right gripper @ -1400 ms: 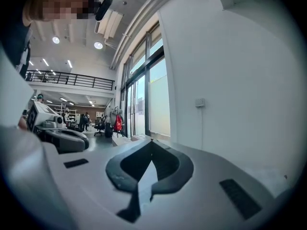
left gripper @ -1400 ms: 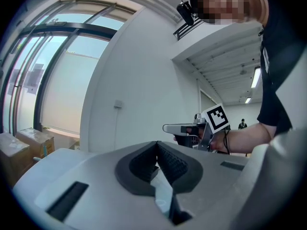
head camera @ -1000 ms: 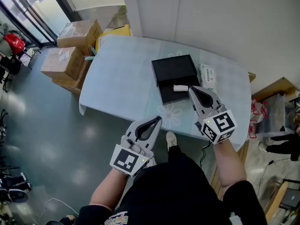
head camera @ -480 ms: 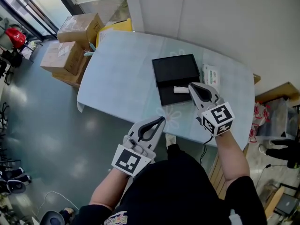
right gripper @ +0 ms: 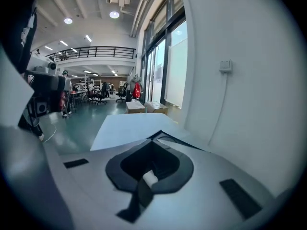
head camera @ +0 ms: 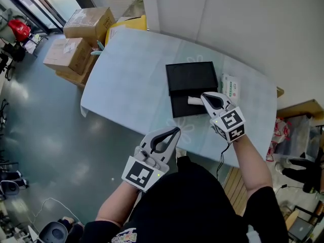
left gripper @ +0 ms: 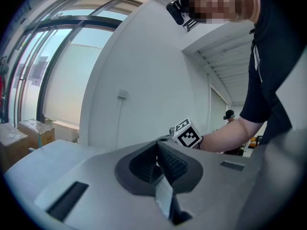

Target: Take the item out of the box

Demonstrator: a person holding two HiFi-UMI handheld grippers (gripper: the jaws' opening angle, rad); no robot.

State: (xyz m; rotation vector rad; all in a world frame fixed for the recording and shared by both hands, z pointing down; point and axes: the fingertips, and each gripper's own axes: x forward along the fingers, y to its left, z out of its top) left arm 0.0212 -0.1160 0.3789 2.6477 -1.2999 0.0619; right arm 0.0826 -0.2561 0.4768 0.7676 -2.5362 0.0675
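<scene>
White roll (head camera: 195,100) in blk box (head camera: 178,107), just beside tips of closed, empty R hand-held gripper (head camera: 204,96).

In the head view your right gripper (head camera: 205,96) covers the near end of the small white cylinder (head camera: 194,100) lying in the open black box (head camera: 191,78), so you cannot tell whether the tips touch it. The print on the white packet with green lettering (head camera: 232,86) beside the box is too small to read. The yellow object (head camera: 129,22) at the far corner of the table (head camera: 131,80) is half hidden behind its edge. In the right gripper view the gripper's grey body blocks nearly all of the box. Only a black corner (right gripper: 160,134) shows, and a white speck (right gripper: 150,178) at the closed jaws is too blurred to name.
</scene>
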